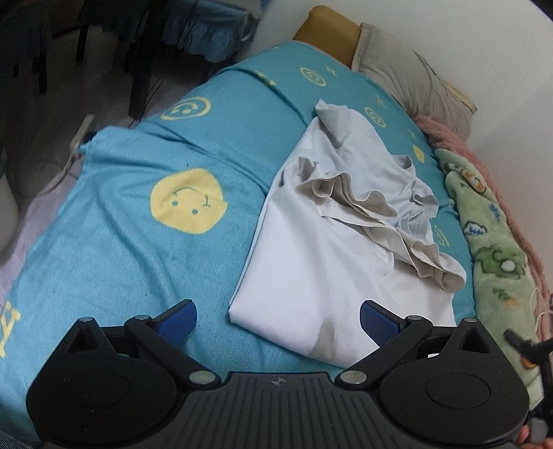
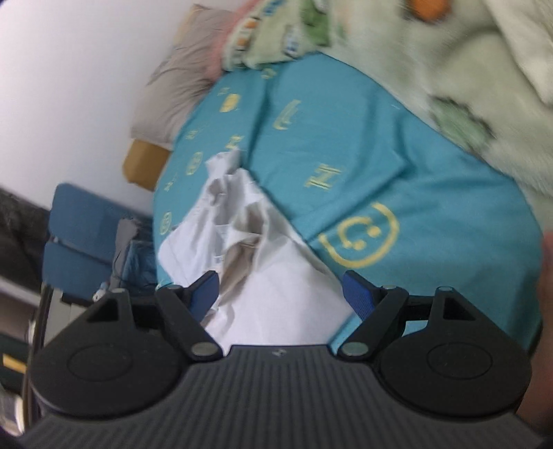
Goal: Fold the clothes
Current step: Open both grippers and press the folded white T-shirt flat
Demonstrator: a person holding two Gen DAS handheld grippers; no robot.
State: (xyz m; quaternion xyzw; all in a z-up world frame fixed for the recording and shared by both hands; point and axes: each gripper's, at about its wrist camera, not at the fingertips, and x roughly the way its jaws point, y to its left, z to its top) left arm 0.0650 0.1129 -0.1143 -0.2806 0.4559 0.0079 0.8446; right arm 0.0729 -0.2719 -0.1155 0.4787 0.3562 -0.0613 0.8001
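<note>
While both grippers hang over the bed, neither holds anything: left gripper [image 1: 278, 319] jaws spread wide, blue pads [image 1: 178, 319] clear of the fabric; right gripper [image 2: 280, 293] jaws also spread, nothing between them.

Surface: bed covered by a teal sheet [image 1: 138, 248] printed with yellow smiley faces [image 1: 188, 200] and other yellow marks. Sheet is creased, with a ridge running across it in the left wrist view.

Task item: white garment [image 1: 311, 269] lies on the sheet, near edge roughly flat and folded over, just ahead of the left gripper. Bunched beige-grey cloth [image 1: 373, 214] sits on top of it toward the far side, rumpled; cannot tell if it is a separate piece or part of the same garment. In the right wrist view the same white garment [image 2: 276, 286] runs under and between the spread fingers.

Room: grey pillow [image 1: 411, 76] at the head of the bed against a white wall [image 1: 501, 51], tan headboard [image 1: 325, 31] behind it. Green cartoon-print blanket [image 1: 490, 241] and a pink fuzzy one [image 1: 446, 138] bunched along the wall side. Dark chair legs [image 1: 138, 69] on the floor off the far side. Right wrist view is motion-blurred; blue furniture [image 2: 76, 235] shows beside the bed, detail unclear.
</note>
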